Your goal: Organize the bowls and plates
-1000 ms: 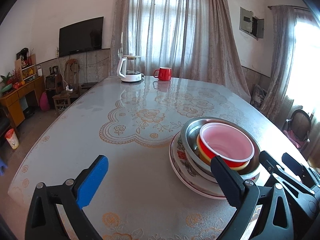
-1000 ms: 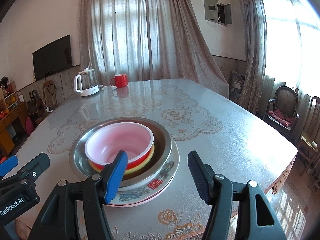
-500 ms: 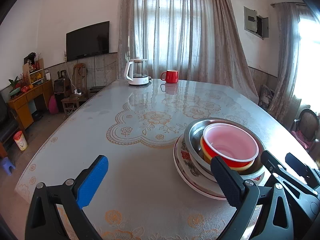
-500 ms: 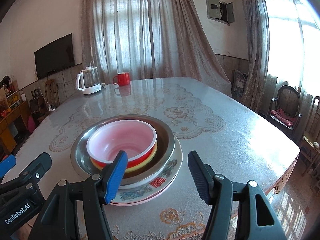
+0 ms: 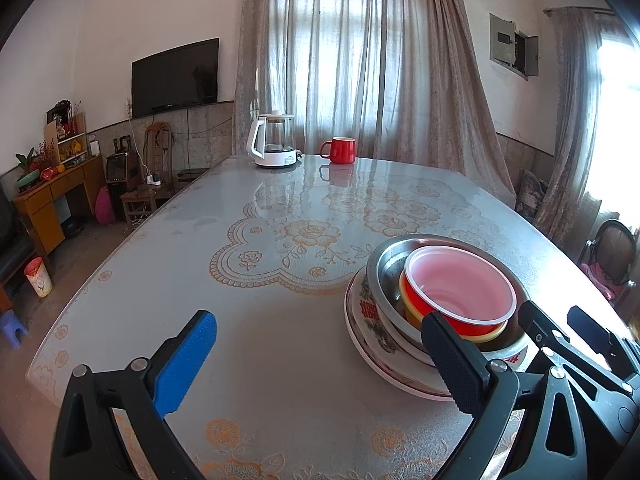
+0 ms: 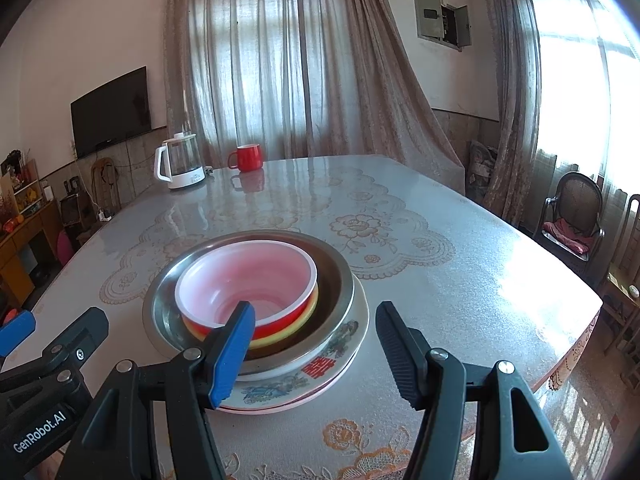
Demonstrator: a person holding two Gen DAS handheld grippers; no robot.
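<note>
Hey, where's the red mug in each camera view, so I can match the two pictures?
Left wrist view: the red mug stands at the table's far end, upper centre, just right of the glass kettle.
Right wrist view: the red mug sits upper left of centre, again just right of the glass kettle.
Shared landmark: the stacked bowls near both cameras.

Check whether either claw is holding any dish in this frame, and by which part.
Nothing is held. The left claw and right claw both stand open, short of the stacked bowls on the table.
</note>
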